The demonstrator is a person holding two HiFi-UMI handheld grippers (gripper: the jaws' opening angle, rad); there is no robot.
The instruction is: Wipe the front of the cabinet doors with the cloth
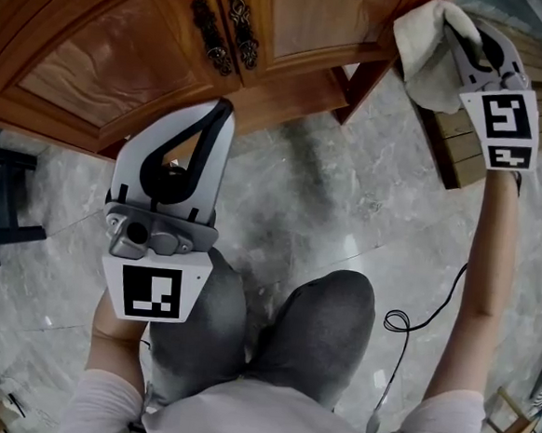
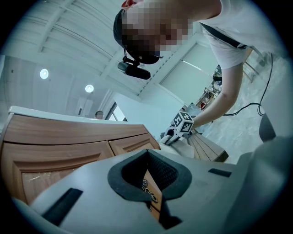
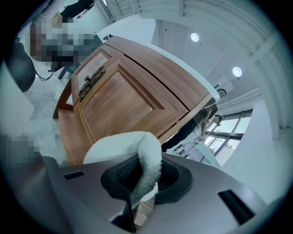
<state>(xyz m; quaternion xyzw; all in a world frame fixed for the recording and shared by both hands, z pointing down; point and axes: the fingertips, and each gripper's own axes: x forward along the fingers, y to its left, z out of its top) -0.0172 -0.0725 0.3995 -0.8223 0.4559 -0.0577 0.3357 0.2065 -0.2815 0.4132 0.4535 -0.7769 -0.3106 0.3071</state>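
Cloth (image 1: 426, 48), white and fluffy, is pinched between the jaws of the right gripper (image 3: 144, 179), held off the cabinet's right corner above a slatted wooden piece (image 1: 471, 147), clear of the cabinet doors (image 1: 125, 50). Both doors are closed, their dark ornate handles (image 1: 228, 32) side by side. The left gripper (image 1: 223, 110), jaws together on nothing, hangs over the marble floor (image 1: 346, 207) before the person's knees (image 1: 323, 327).
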